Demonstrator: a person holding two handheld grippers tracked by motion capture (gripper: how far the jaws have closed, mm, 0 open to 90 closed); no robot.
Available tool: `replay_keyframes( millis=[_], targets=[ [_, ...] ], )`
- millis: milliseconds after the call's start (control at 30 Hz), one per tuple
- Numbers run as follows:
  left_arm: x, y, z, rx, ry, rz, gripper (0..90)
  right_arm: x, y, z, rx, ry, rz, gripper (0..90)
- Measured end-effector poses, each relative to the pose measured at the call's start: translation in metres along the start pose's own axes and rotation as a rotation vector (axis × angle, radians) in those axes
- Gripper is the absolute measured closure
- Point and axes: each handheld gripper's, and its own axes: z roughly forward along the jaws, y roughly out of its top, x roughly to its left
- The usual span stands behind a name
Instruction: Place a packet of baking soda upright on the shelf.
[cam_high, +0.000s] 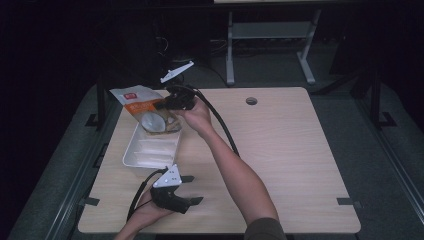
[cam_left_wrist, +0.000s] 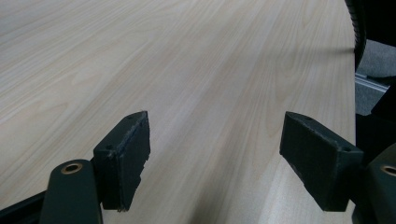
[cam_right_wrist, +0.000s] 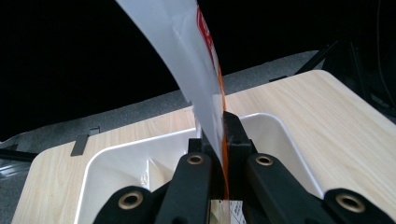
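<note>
Hanging snack pouch (cam_high: 145, 111), above white tray (cam_high: 131, 156)

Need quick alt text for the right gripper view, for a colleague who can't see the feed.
The right gripper has its two black jaws shut on the edge of a snack bag, white with orange and red print, which rises up and to the left out of the grip. Just beyond the jaws sits a white tray on a light wooden table, with dark floor behind.
</note>
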Motion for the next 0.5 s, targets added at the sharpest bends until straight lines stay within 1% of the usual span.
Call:
replay_keyframes(
  millis=[200,267,367,500],
  targets=[
    [0.003,0.0,-0.001,0.002,-0.003,0.001,24.0,-0.003,-0.004,0.013,-0.008,0.01,0.012,89.9],
    [0.003,0.0,-0.001,0.002,-0.002,0.002,24.0,-0.004,-0.006,0.017,-0.012,0.013,0.024,89.9],
    [0.004,-0.001,-0.003,0.004,0.01,0.0,24.0,-0.005,-0.01,0.023,-0.017,0.006,0.033,89.9],
    [0.007,-0.002,-0.004,0.0,0.015,-0.019,24.0,-0.009,-0.015,0.029,-0.037,0.012,0.06,89.9]
  ],
)
